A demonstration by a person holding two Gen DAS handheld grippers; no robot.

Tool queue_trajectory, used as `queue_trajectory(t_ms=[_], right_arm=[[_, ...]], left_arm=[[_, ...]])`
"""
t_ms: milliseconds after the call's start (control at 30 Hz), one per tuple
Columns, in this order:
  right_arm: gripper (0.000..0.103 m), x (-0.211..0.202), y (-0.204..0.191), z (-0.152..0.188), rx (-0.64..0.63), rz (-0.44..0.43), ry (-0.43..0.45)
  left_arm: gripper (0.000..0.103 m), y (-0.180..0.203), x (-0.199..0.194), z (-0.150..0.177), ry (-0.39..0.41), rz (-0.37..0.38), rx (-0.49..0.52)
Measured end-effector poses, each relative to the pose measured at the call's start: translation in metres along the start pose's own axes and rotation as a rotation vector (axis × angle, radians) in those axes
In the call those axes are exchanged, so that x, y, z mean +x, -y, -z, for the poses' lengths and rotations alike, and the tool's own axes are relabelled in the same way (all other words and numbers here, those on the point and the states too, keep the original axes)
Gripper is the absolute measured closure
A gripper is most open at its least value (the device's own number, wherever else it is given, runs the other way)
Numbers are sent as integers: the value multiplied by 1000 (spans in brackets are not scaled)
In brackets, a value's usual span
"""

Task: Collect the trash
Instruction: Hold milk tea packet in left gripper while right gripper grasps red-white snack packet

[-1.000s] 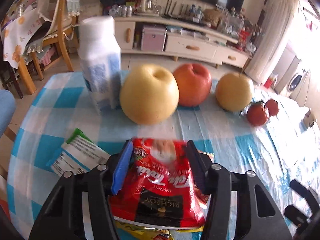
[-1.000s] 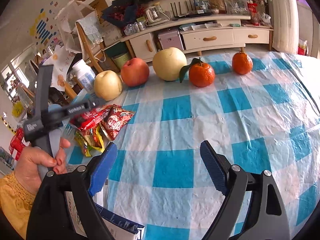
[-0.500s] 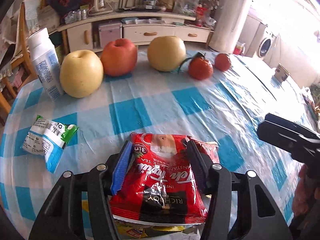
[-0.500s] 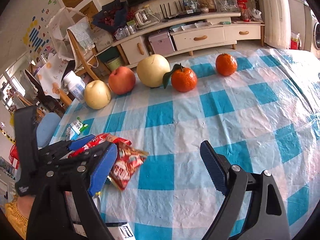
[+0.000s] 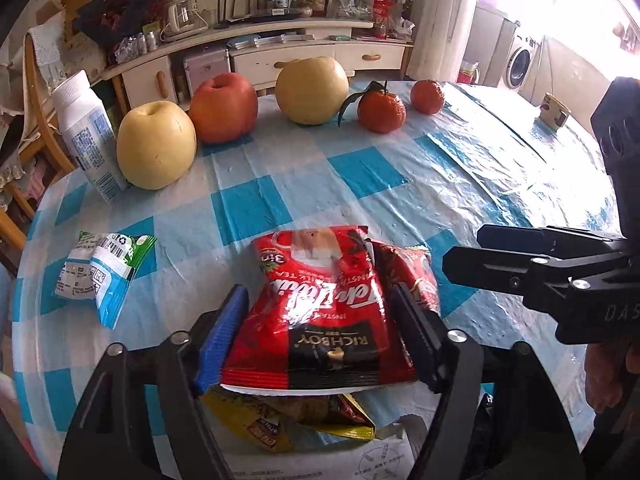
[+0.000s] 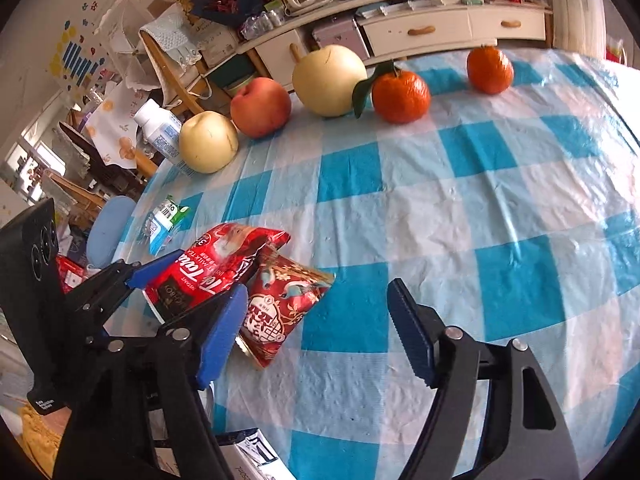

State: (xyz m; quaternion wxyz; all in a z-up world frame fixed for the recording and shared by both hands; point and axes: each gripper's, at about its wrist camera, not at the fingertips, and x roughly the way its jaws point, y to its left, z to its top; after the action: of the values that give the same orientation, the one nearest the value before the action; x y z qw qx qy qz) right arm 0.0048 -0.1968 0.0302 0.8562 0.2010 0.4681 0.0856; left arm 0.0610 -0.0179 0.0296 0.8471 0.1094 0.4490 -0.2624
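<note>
Red foil, thin and crinkly: the milk-tea packet (image 5: 320,312) at lower centre of the left view sits clamped between the left gripper (image 5: 320,336) pads, over more wrappers. It looks light, limp and slippery, so pinch a flat middle. The right gripper (image 6: 316,336) hangs wide, empty. A green wrapper (image 5: 100,268) waits at left.

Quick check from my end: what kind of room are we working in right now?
Most likely a home living or dining room. A table with a blue-checked tablecloth holds fruit, a cream sideboard with drawers lines the wall, a wooden chair stands by the table, and a washing machine shows beyond.
</note>
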Motion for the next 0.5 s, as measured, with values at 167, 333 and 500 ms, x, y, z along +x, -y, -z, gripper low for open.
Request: queue_trajectory(t_ms=[167, 333, 500], right_arm=[[33, 5, -1, 1, 4, -15, -8], [33, 12, -5, 3, -25, 21, -17], [33, 8, -5, 2, -31, 27, 7]], left_arm=[[32, 8, 1, 3, 12, -36, 17], [33, 7, -8, 5, 34, -57, -13], [33, -2, -25, 10, 76, -63, -56]])
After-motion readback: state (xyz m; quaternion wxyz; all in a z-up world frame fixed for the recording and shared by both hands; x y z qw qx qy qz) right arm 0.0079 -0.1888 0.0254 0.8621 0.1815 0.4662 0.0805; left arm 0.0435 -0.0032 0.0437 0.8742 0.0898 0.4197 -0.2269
